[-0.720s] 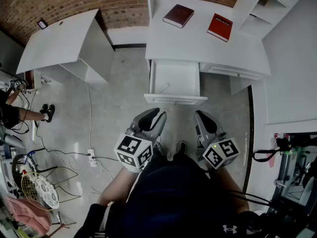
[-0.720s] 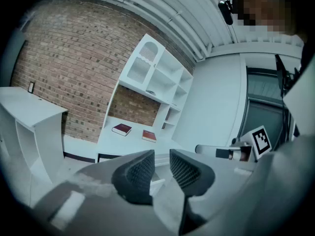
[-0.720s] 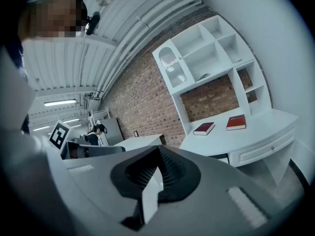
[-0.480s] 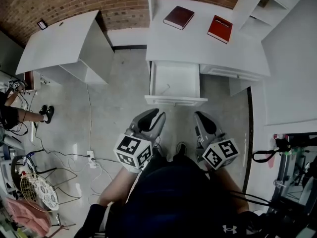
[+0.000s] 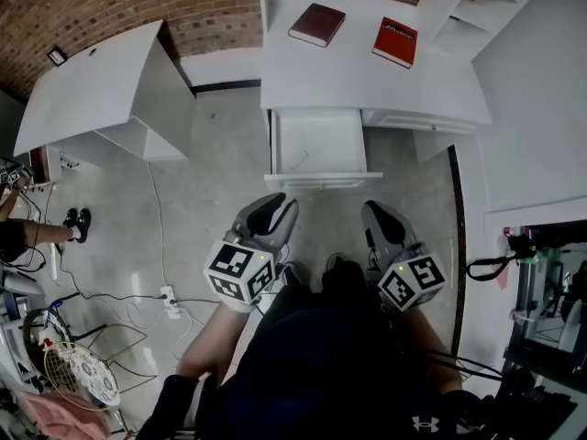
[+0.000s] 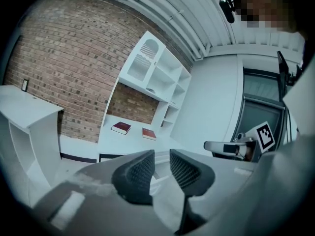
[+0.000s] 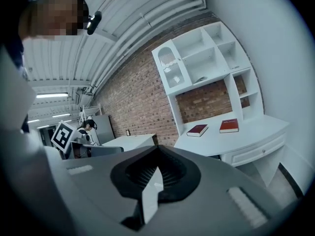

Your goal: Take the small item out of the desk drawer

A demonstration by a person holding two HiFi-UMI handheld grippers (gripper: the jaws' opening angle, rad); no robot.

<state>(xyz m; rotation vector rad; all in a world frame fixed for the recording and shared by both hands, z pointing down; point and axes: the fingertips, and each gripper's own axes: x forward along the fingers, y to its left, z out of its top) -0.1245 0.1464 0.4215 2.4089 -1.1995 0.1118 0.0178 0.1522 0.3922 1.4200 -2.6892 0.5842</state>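
The white desk (image 5: 367, 81) has its drawer (image 5: 323, 180) pulled out toward me. A small thin pale item (image 5: 295, 161) lies on the drawer floor near the left front. My left gripper (image 5: 280, 204) hovers just short of the drawer front and holds nothing. In the left gripper view its pads (image 6: 140, 173) stand a narrow gap apart. My right gripper (image 5: 371, 211) hangs level with it on the right, below the drawer's right corner. Its jaws meet at the tips in the right gripper view (image 7: 158, 149), with nothing between them.
A dark red book (image 5: 317, 24) and a red book (image 5: 395, 41) lie on the desk top. White shelving (image 5: 459, 7) rises at the back right. Another white desk (image 5: 92, 90) stands at the left. Cables and a power strip (image 5: 167, 291) lie on the floor.
The head view has shifted a little, so the desk sits slightly higher and further left. Both grippers keep their places in front of the drawer, which stays open.
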